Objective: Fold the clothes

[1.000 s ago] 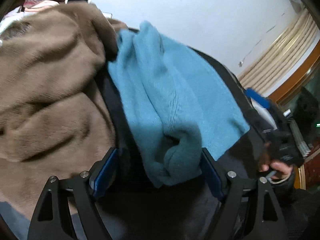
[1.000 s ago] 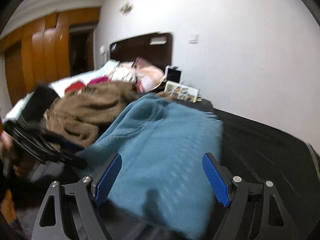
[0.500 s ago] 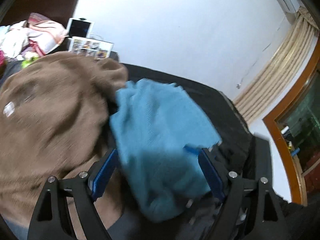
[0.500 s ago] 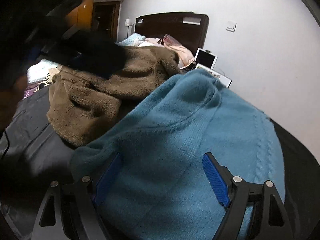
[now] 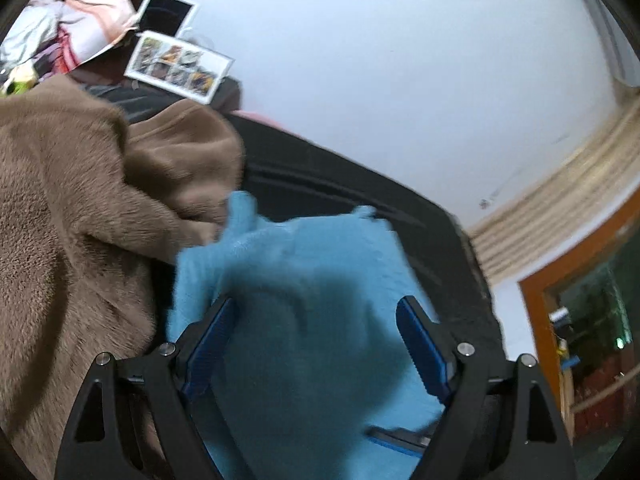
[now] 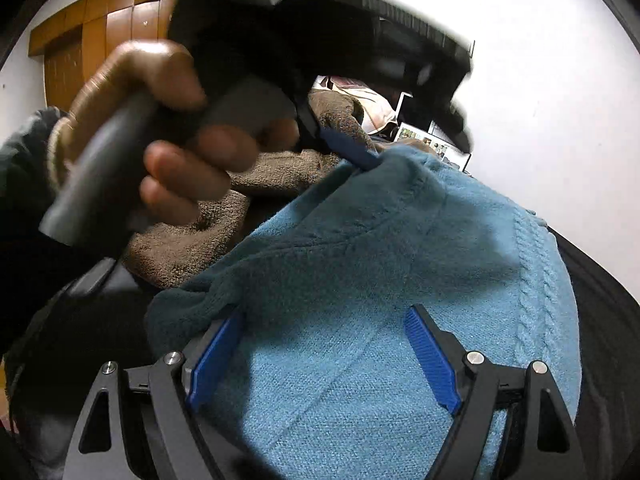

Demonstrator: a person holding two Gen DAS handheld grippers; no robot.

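closest to us in the right wrist view, our right gripper (image 6: 324, 354) stands with its jaws wide apart over the blue sweater (image 6: 400, 280). the knit fills the gap between the blue pads (image 6: 430, 360), but they press on nothing and hold nothing. the sweater lies bunched on a dark bed cover (image 6: 608, 320), its cable-knit edge running along the right side.

in the left wrist view our left gripper (image 5: 316, 346) is likewise spread wide, with the same blue sweater (image 5: 280, 264) blurred beneath and between its fingers; we see no grip there either. low in that view a blue-edged bar pokes out over the knit, too smeared for us to tell what it is.

just past the sweater, in the right wrist view, our left hand (image 6: 168, 152) wraps the grey handle of its gripper, whose blue finger tip meets the raised far fold of the sweater; whether it pinches the cloth we cannot tell.

beside the sweater, to its left and touching it, lies a heap of brown fleece (image 5: 72, 208).

farther back a printed photo sheet (image 5: 178, 66) and a tablet (image 5: 168, 12) lean at the white wall (image 5: 400, 60), with a pink pillow (image 5: 68, 28) left of them. off to the right hang cream curtains (image 5: 560, 208) by a wooden frame (image 5: 536, 320).
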